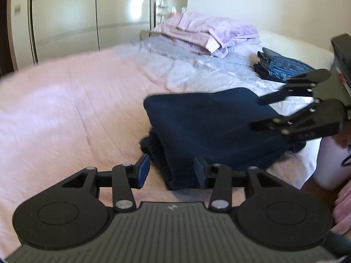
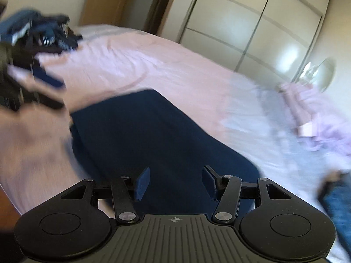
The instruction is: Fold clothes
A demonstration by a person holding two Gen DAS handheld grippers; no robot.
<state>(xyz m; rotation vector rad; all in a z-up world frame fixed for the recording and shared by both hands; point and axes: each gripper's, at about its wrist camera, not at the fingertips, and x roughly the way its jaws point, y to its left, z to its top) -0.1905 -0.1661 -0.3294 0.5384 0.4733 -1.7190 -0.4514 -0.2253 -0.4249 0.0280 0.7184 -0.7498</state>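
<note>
A folded navy sweater (image 1: 210, 127) lies on the pink bedspread (image 1: 65, 109). Its ribbed hem (image 1: 164, 164) points toward my left gripper (image 1: 172, 171), whose blue pads stand apart with the hem showing in the gap between them; a strip of pink cover shows beside the left pad. My right gripper (image 1: 260, 111) comes in from the right over the sweater's far side, jaws apart. In the right wrist view my right gripper (image 2: 176, 184) hovers open above the navy sweater (image 2: 153, 135) with nothing pinched. The left gripper (image 2: 57, 92) is a dark blur at the left edge.
A stack of folded jeans (image 1: 283, 68) sits at the back right of the bed, folded lilac blankets (image 1: 208, 35) behind it. A heap of dark clothes (image 2: 43, 32) lies at the bed's far end. Wardrobe doors (image 1: 76, 17) line the wall. The bed's edge drops off at the right.
</note>
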